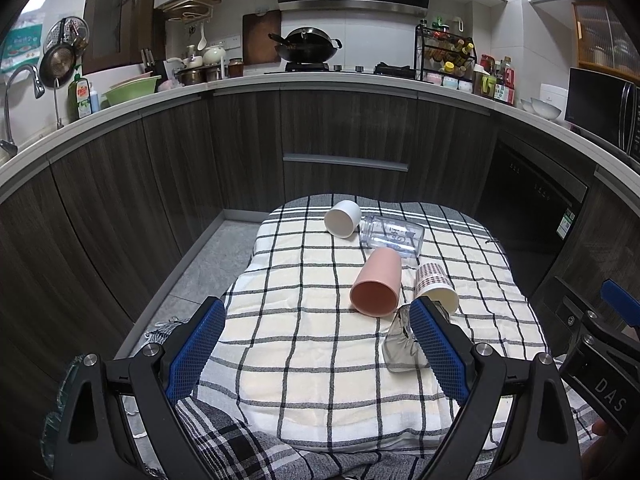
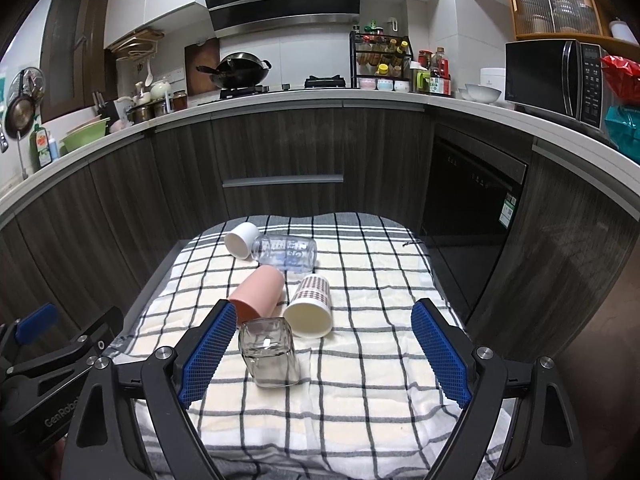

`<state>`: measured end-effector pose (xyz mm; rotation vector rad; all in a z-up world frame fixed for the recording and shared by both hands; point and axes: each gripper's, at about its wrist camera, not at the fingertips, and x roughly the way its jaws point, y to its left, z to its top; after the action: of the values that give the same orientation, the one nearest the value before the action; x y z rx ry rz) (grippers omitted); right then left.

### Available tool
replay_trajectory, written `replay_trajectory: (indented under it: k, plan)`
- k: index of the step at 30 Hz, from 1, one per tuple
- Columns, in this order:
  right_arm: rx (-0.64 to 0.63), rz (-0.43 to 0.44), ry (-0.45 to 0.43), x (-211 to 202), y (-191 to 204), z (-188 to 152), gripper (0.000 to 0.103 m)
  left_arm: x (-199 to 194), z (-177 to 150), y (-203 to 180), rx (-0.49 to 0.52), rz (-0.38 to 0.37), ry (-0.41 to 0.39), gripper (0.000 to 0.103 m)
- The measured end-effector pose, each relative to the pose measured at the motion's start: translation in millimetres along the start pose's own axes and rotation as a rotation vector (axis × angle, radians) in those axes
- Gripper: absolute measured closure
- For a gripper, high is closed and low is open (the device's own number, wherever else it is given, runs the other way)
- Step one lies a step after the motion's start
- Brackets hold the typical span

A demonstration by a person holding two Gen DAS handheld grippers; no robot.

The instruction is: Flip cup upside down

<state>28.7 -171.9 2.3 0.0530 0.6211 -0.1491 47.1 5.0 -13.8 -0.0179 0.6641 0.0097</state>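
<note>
Several cups lie on their sides on a checked cloth [image 1: 304, 344] [image 2: 360, 380]: a white cup [image 1: 342, 218] [image 2: 241, 239], a clear plastic jar [image 1: 392, 236] [image 2: 286, 254], a pink cup [image 1: 376, 282] [image 2: 256, 294], a patterned paper cup [image 1: 436, 286] [image 2: 310, 306] and a square clear glass [image 1: 400, 344] [image 2: 270, 352]. My left gripper [image 1: 316, 344] is open and empty, its right finger beside the glass. My right gripper [image 2: 324, 352] is open and empty, its left finger next to the glass.
Dark wood cabinets [image 1: 240, 140] and a dishwasher [image 2: 472, 200] stand beyond the cloth. The counter holds a wok [image 1: 306, 48], a spice rack [image 1: 446, 54] and a microwave [image 2: 556, 80]. Grey floor [image 1: 200, 264] lies left of the cloth.
</note>
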Motion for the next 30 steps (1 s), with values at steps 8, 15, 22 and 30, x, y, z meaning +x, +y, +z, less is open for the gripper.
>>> replay_trajectory:
  k: [8, 15, 22, 30]
  plan:
    - [0.001, 0.001, 0.000, -0.6, -0.1, 0.0, 0.014, 0.6, 0.2, -0.1, -0.001, -0.001, 0.001, 0.009]
    - [0.001, 0.001, 0.000, 0.3, -0.3, -0.1, 0.014, 0.0, 0.8, -0.3, 0.002, -0.003, 0.001, 0.009]
    - [0.001, 0.001, 0.001, 0.3, -0.4, 0.1, 0.014, -3.0, 2.7, -1.8, 0.005, -0.004, -0.003, 0.009]
    - [0.003, 0.003, 0.005, -0.1, 0.0, 0.0, 0.014, -2.6, 2.9, -1.4, 0.005, -0.004, -0.001, 0.009]
